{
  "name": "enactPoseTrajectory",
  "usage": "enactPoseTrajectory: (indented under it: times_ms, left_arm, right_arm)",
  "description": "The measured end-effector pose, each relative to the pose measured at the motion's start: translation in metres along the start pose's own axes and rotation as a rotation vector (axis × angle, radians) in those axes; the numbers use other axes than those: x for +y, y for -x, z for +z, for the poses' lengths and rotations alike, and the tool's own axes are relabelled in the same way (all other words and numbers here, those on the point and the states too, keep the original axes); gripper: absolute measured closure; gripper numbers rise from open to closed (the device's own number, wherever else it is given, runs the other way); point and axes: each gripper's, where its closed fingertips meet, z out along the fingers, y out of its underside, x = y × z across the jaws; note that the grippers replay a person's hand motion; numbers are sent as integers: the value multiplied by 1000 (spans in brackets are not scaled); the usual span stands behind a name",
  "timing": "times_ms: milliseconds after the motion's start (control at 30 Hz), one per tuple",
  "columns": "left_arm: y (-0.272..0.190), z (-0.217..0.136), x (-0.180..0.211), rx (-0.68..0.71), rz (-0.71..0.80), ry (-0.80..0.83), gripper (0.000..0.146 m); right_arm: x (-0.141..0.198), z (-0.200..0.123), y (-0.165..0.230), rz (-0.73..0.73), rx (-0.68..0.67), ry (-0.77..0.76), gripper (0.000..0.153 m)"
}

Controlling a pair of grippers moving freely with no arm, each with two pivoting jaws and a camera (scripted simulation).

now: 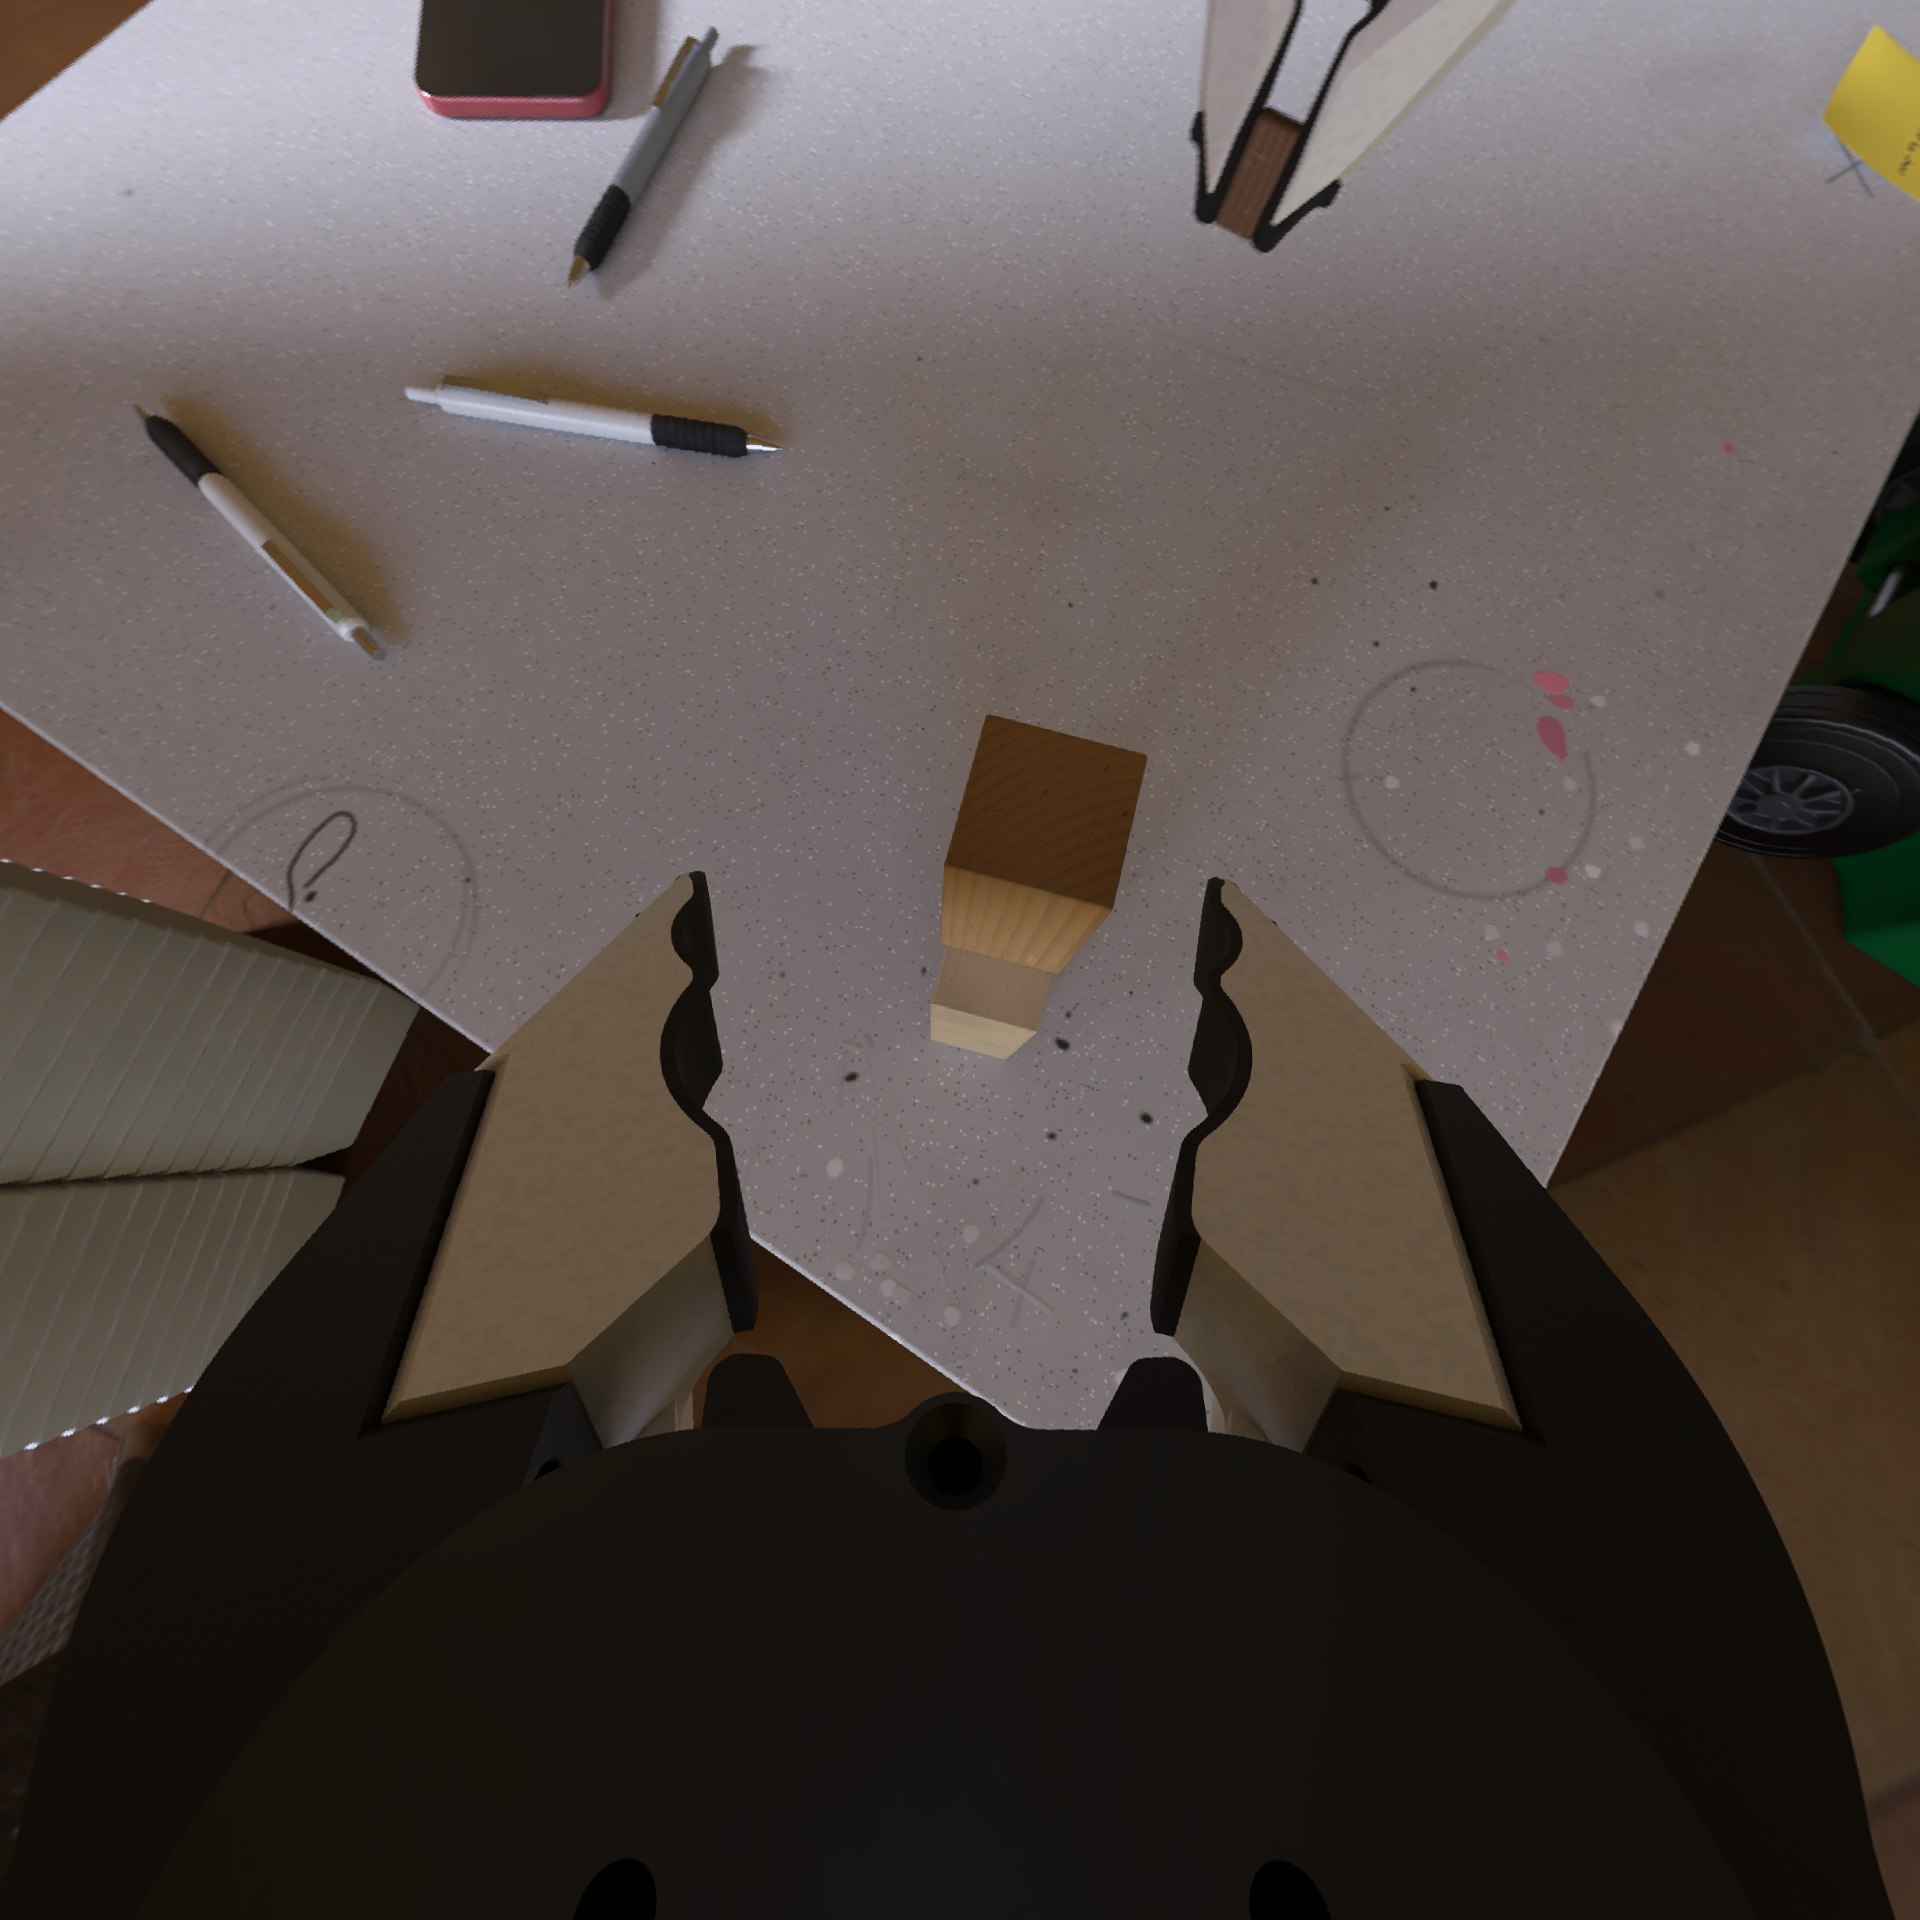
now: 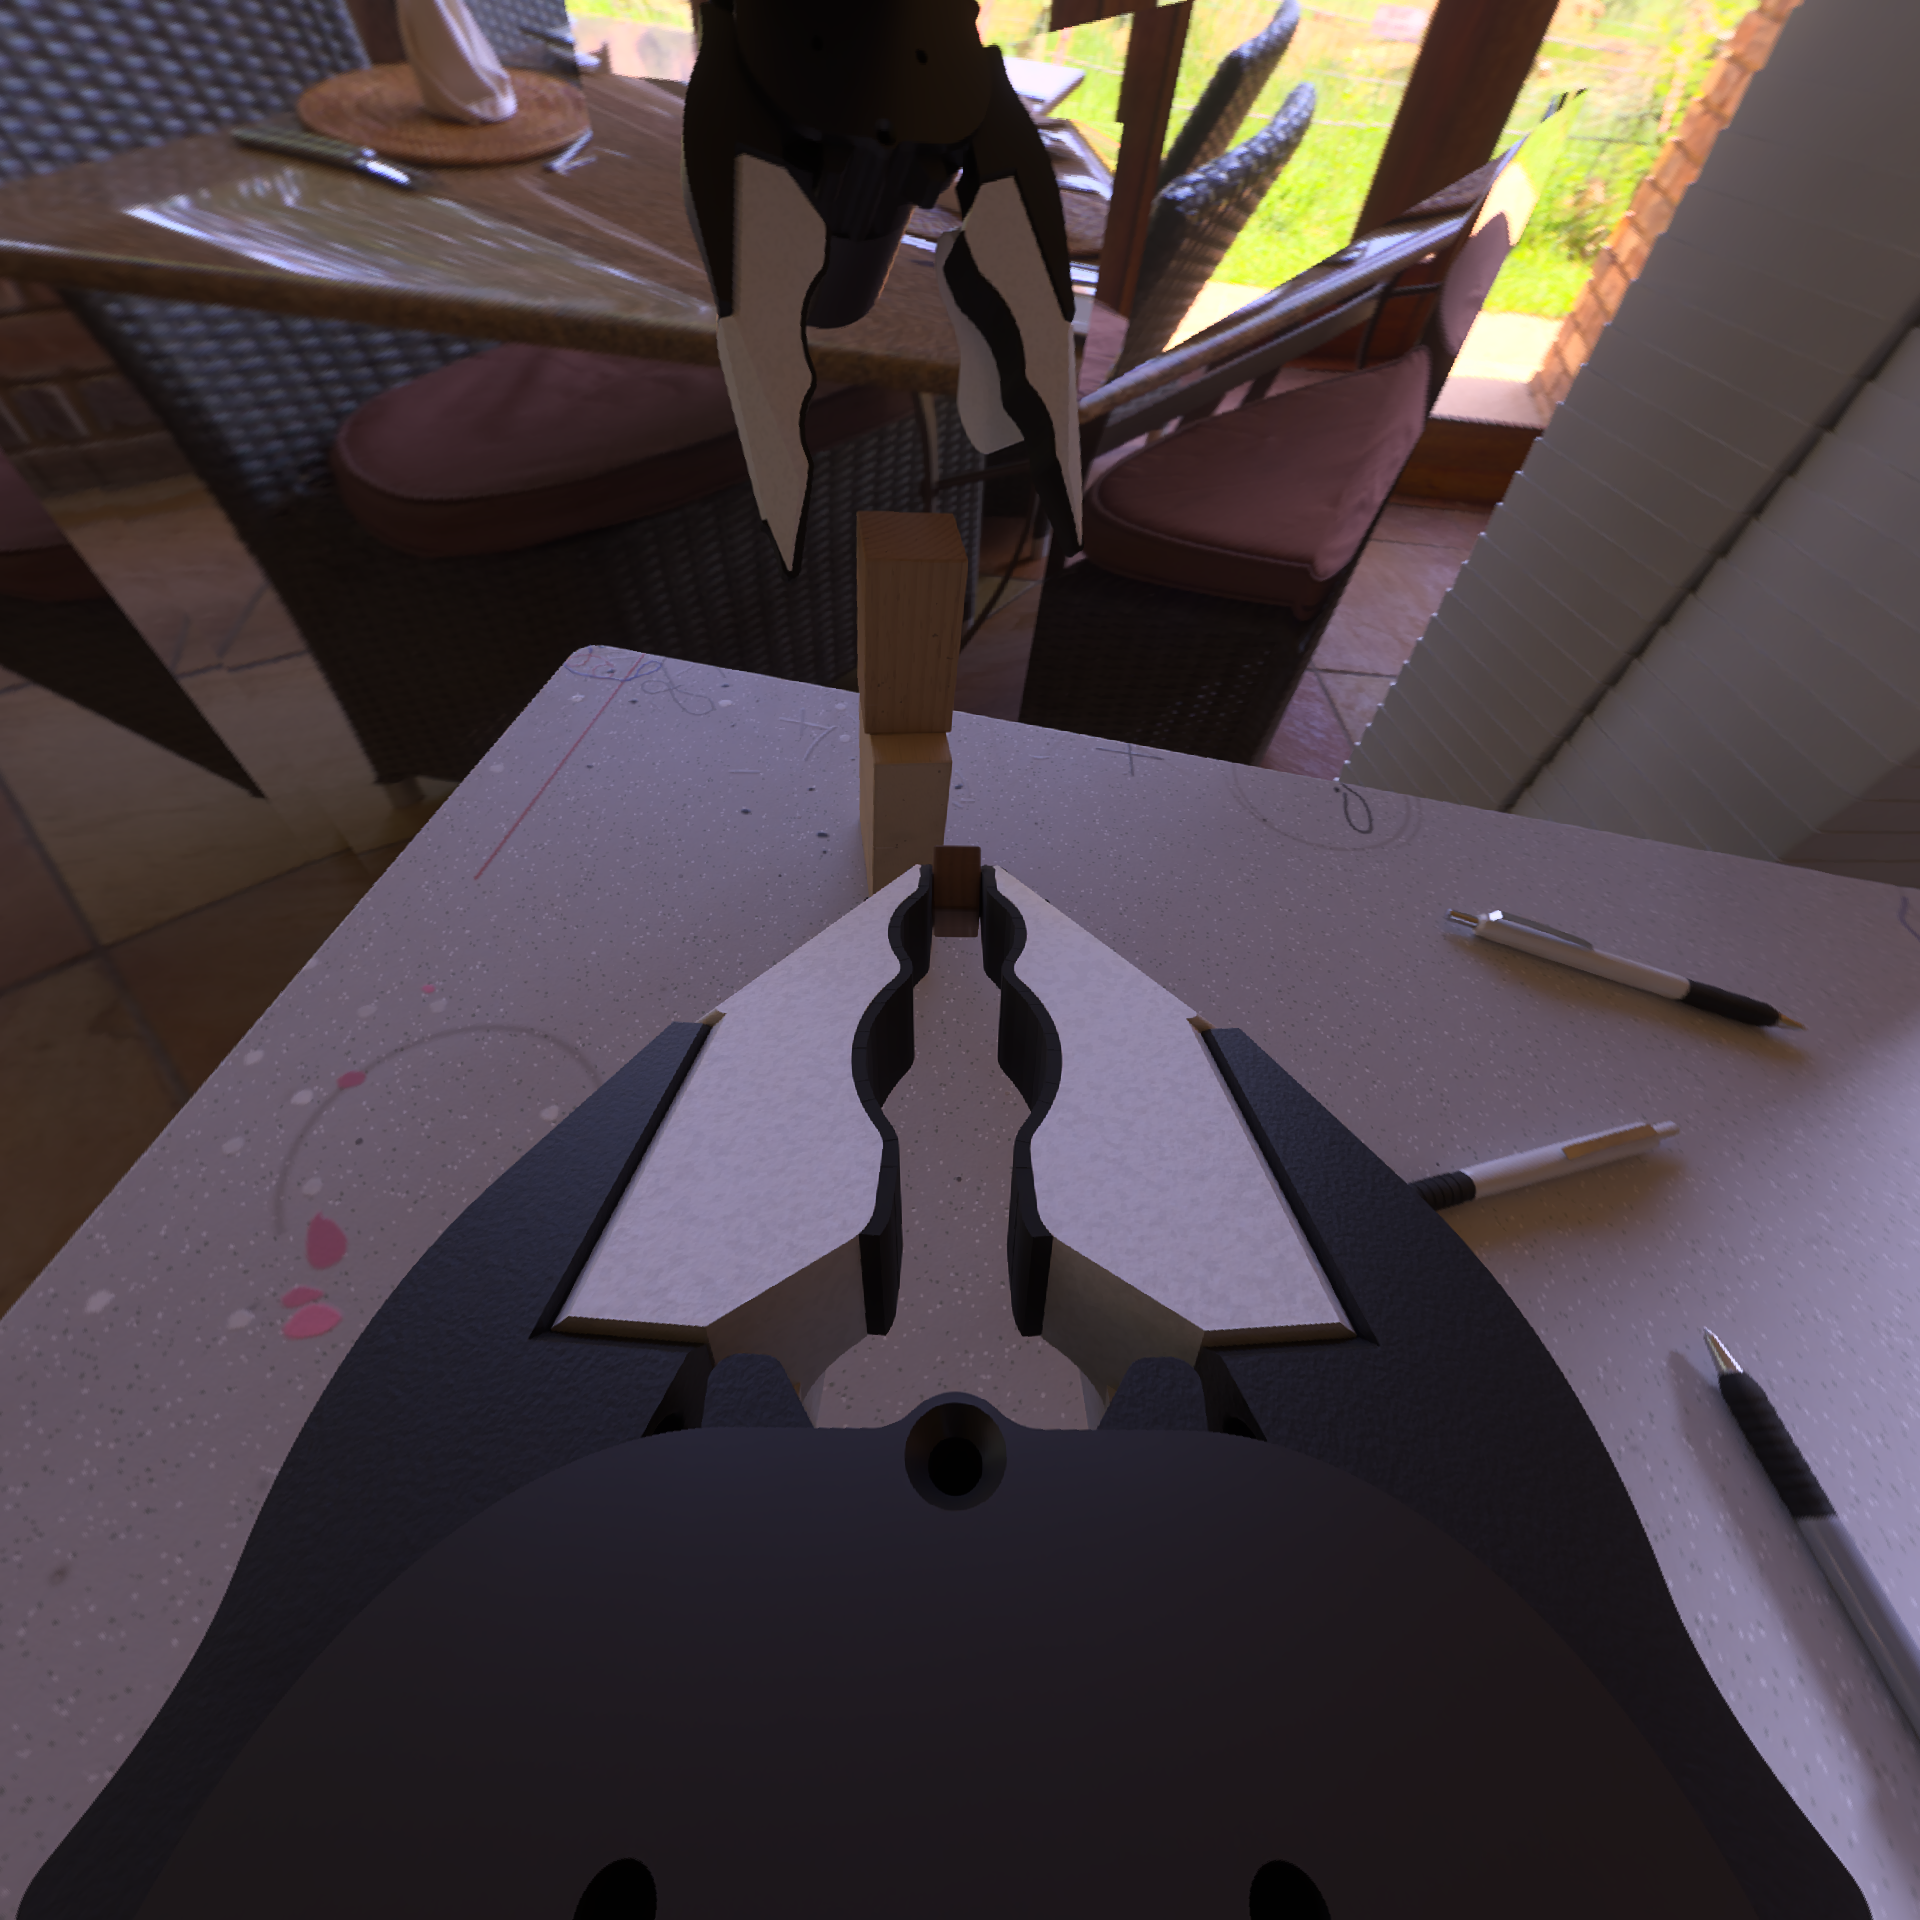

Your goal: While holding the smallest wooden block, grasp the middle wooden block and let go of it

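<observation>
The left gripper hangs above the table with its jaws spread wide and nothing between them. In the left wrist view, the stack of 2 wooden blocks stands below and ahead of its fingertips, near the table corner closest to that camera. The darker, larger block sits on top of the paler block, which rests on the tabletop. In the right wrist view, the left gripper hovers just over the top of the stack, 1 finger on each side of it, apart from the wood.

The right gripper is narrowed onto the smallest wooden block, a small dark brown piece pinched at the very fingertips. In the left wrist view the same gripper shows near the far edge of the table, with the little block clamped between its black pads, well apart from the stack. Whether that block touches the tabletop I cannot tell.

3 pens lie on the table: 1 white pen at mid-table, 1 toward the left edge, and 1 grey pen beside a pink-cased phone at the far edge. A yellow sticky note lies at the far right corner.
</observation>
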Motion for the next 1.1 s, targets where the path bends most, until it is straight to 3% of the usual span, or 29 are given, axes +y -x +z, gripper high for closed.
enactPoseTrajectory:
  times_ms: [300,633,1100]
  left_arm:
    - [-10,4,-1,150,25,28,71]
    - [-19,9,-6,284,35,2,109]
    - [-21,8,-6,347,45,-7,110]
  right_arm:
    - [6,12,-7,-45,-95,8,145]
    - [20,12,-16,-32,-116,0,145]
    - [19,11,-20,-14,-126,-69,145]
